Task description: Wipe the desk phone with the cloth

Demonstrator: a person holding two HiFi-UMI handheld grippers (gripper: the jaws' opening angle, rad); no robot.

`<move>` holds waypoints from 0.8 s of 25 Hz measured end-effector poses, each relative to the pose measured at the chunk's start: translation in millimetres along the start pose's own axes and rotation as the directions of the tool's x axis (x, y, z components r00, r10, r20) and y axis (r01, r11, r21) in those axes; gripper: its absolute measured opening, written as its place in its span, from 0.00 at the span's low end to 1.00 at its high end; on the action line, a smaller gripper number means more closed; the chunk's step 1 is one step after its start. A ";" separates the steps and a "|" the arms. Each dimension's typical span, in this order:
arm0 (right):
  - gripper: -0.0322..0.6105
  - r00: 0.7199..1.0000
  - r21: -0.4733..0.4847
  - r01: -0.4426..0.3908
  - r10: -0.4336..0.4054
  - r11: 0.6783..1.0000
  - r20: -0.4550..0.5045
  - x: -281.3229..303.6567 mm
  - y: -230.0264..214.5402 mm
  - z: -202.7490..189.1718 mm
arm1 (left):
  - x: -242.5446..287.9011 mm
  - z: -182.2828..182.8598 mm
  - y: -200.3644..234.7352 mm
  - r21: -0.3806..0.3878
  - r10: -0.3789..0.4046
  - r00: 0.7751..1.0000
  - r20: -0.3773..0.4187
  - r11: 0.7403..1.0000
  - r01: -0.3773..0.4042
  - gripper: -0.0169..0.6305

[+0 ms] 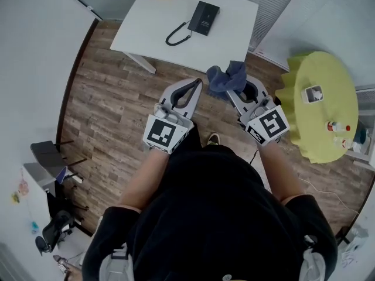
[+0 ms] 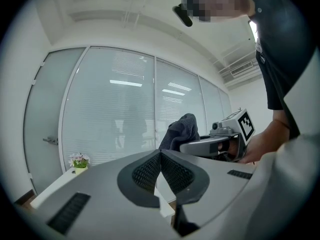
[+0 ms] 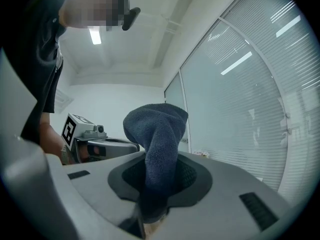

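One cloth (image 3: 159, 134), pinched in right claw (image 3: 158, 181) (left claw (image 2: 160, 154) closed)

Readable text: none in any view.
Left gripper (image 1: 197, 84) cube: black-and-white square marker, no letters or numbers.
Right gripper (image 1: 237, 88) cube: a marker of the same kind with another pattern, no letters or numbers.
Phone (image 1: 204, 17), far: any print is too small to read.
Bottles (image 1: 336, 127) on right table (image 1: 319, 69): labels too small to read.
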State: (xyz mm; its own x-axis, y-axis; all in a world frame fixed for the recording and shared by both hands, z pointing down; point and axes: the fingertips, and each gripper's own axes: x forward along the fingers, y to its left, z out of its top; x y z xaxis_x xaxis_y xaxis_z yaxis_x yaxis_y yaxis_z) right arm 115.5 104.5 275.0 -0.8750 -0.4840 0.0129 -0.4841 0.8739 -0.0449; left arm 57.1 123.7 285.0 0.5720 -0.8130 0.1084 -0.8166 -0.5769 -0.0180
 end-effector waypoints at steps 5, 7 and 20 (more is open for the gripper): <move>0.19 0.999 -0.007 0.048 -0.048 0.999 -0.021 36.5 -21.0 -3.3 | 22.9 -2.0 41.3 0.010 -0.041 0.999 0.029 0.999 0.040 0.04; 0.19 0.997 -0.003 0.071 -0.071 0.997 -0.029 55.3 -33.2 -3.6 | 33.5 -4.6 61.0 0.009 -0.065 0.998 0.024 0.998 0.064 0.04; 0.19 0.969 -0.008 0.234 -0.234 0.972 -0.074 154.0 -87.5 -8.0 | 78.4 -12.9 177.5 -0.006 -0.203 0.979 -0.006 0.979 0.203 0.04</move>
State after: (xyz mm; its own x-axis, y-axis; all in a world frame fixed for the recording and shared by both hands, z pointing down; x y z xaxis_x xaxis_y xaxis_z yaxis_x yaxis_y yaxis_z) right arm 23.0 -46.2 288.9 -0.7355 -0.6705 0.0974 -0.6757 0.7364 -0.0324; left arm -44.0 -41.4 303.2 0.7254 -0.6785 0.1159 -0.6839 -0.7295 0.0103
